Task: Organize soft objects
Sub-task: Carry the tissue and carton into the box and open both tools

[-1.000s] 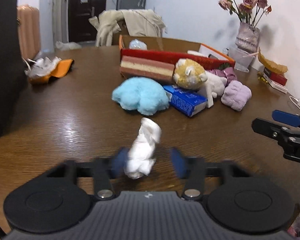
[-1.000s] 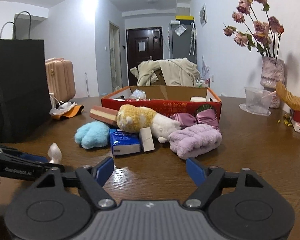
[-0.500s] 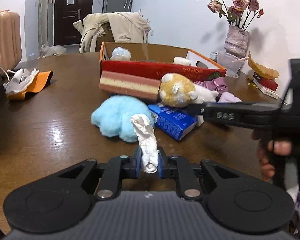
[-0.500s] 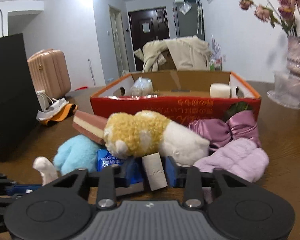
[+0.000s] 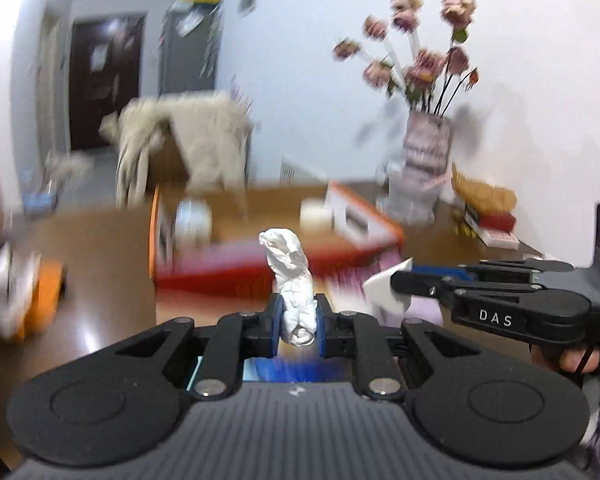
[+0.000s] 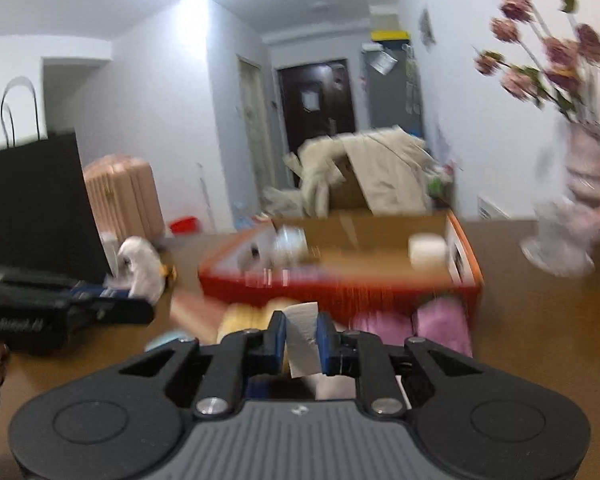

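My left gripper (image 5: 298, 322) is shut on a crumpled white tissue wad (image 5: 290, 276) and holds it up above the table, in front of the red cardboard box (image 5: 228, 280). My right gripper (image 6: 302, 344) is shut on a flat white packet (image 6: 302, 338), lifted over the yellow plush (image 6: 244, 316) and the pink soft things (image 6: 440, 316). The right gripper also shows in the left wrist view (image 5: 404, 280), with the packet (image 5: 384, 292) at its tip. The left gripper also shows in the right wrist view (image 6: 140, 292), with the wad (image 6: 142, 266). The open box (image 6: 340, 284) holds a clear bag and a white roll (image 6: 428, 250).
A vase of dried flowers (image 5: 424, 168) stands at the back right, with a plastic cup beside it. A black paper bag (image 6: 32, 204) stands on the left. An orange and white cloth (image 5: 24, 284) lies at the left. A chair with a beige coat (image 6: 372, 176) is behind the table. Both views are blurred.
Both grippers have risen from the table and moved toward the box. The left carries the tissue wad, the right has lifted the white packet away from the plush.
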